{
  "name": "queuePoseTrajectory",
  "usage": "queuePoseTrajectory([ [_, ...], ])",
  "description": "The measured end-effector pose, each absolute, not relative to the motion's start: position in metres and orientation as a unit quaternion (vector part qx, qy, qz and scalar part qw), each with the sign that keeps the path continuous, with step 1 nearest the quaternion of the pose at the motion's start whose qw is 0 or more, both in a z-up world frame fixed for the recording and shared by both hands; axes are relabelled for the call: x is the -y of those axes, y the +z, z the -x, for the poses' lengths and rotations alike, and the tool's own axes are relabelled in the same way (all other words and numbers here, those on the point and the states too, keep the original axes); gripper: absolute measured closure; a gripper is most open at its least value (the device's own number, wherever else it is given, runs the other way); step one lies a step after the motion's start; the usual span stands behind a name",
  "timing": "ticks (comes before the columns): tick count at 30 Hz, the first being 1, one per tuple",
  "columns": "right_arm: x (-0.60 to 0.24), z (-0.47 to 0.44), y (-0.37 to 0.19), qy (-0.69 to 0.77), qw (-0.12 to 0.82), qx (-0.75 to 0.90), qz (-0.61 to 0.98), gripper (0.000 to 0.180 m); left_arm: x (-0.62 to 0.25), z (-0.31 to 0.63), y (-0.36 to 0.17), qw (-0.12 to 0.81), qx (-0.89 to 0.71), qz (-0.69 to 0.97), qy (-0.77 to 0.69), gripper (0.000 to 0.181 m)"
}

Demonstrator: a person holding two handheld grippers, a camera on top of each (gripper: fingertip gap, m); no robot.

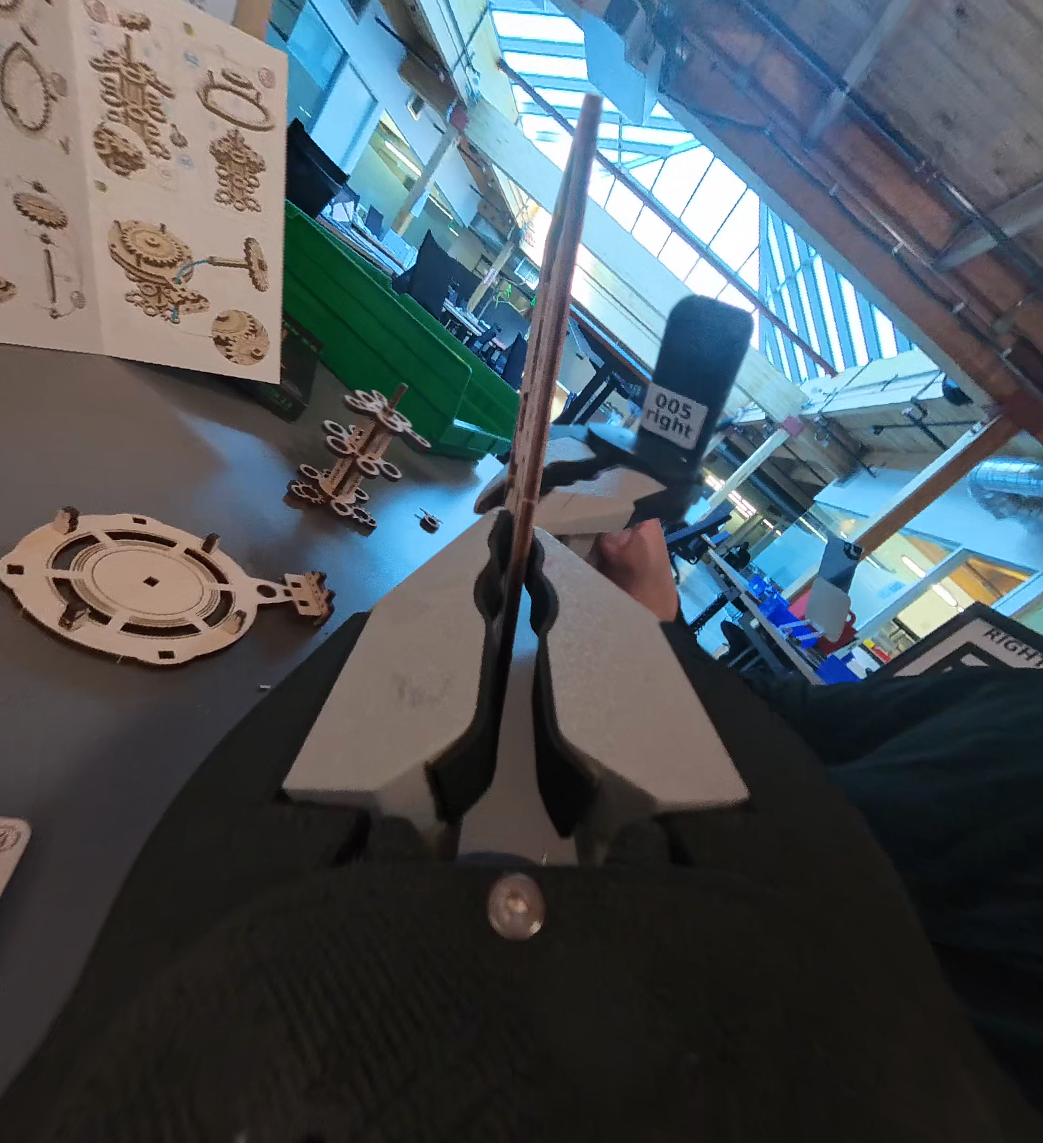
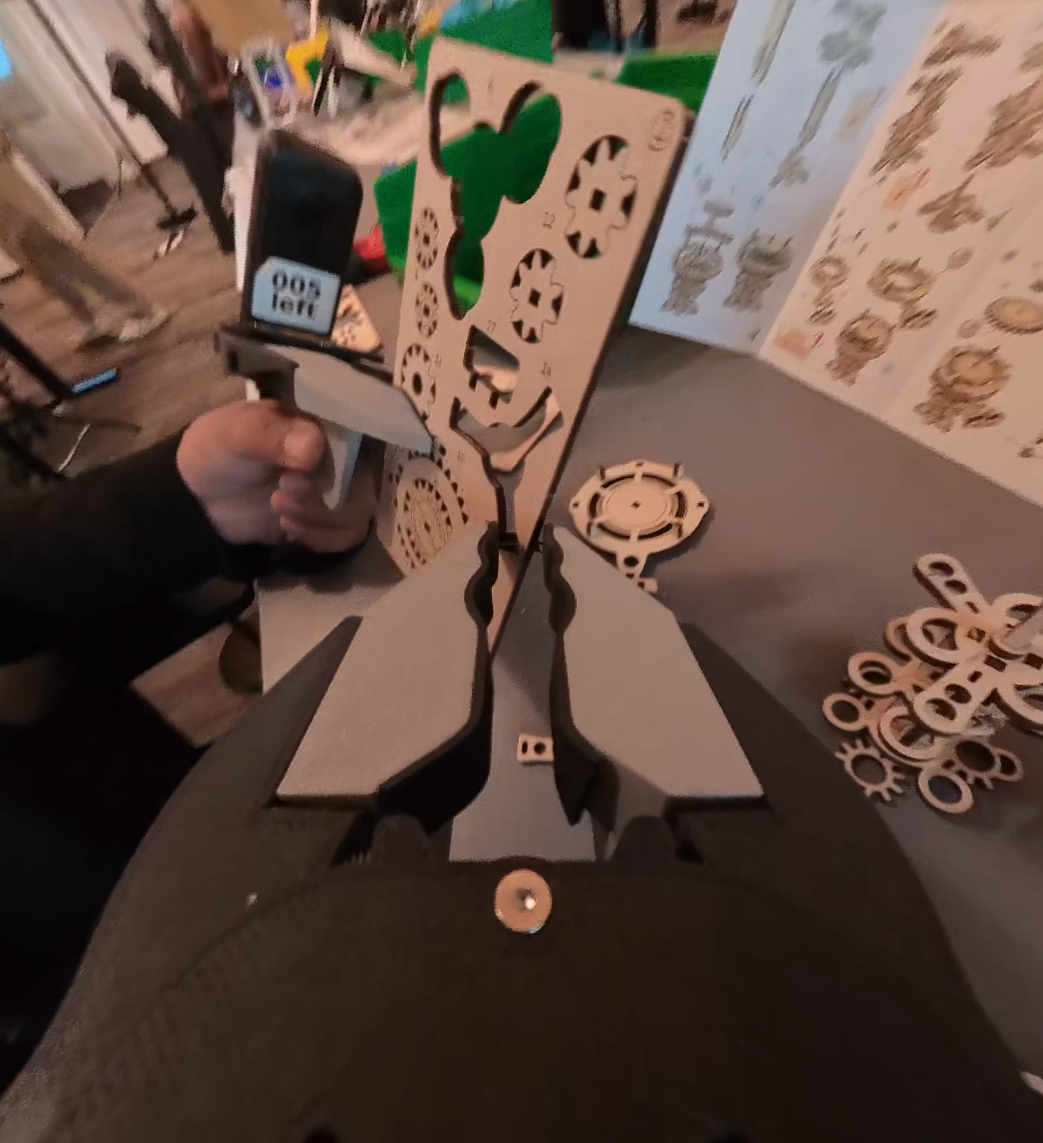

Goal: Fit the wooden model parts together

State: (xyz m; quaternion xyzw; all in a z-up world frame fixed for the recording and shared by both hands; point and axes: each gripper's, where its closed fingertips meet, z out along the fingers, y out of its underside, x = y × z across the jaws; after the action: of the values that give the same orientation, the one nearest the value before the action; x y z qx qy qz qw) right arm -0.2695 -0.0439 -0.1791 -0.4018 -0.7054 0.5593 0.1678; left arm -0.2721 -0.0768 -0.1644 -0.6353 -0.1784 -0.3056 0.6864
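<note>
The left gripper (image 1: pixel 516 556) pinches the upright parts sheet (image 2: pixel 544 260) edge-on, its lower corner between the right gripper's (image 2: pixel 519 556) part-open jaws.

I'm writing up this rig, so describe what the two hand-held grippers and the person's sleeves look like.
Each hand-held gripper, left and right, has two wedge-shaped grey fingers lined with wavy black pads, on a ribbed black body with a silver screw. A black camera block bearing a white label tops each one. The sleeves are black.
</note>
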Motion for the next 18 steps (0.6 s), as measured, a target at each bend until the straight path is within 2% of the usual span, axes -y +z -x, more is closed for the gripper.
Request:
queuePoseTrajectory([
  [3,0.038,0.274,-0.16,0.607,0.186,0.66,0.403,0.173,0.075,0.266,-0.167,0.679,0.177,0.643,-0.308,0.18],
  [10,0.035,0.26,-0.169,0.527,0.226,0.737,0.358,0.172,0.072,0.262,-0.169,0.672,0.175,0.651,-0.307,0.181],
  [13,0.033,0.254,-0.173,0.522,0.225,0.747,0.346,0.165,0.073,0.265,-0.169,0.675,0.187,0.642,-0.312,0.181],
  [18,0.037,0.246,-0.185,0.517,0.191,0.768,0.326,0.163,0.071,0.254,-0.171,0.663,0.175,0.652,-0.324,0.181],
])
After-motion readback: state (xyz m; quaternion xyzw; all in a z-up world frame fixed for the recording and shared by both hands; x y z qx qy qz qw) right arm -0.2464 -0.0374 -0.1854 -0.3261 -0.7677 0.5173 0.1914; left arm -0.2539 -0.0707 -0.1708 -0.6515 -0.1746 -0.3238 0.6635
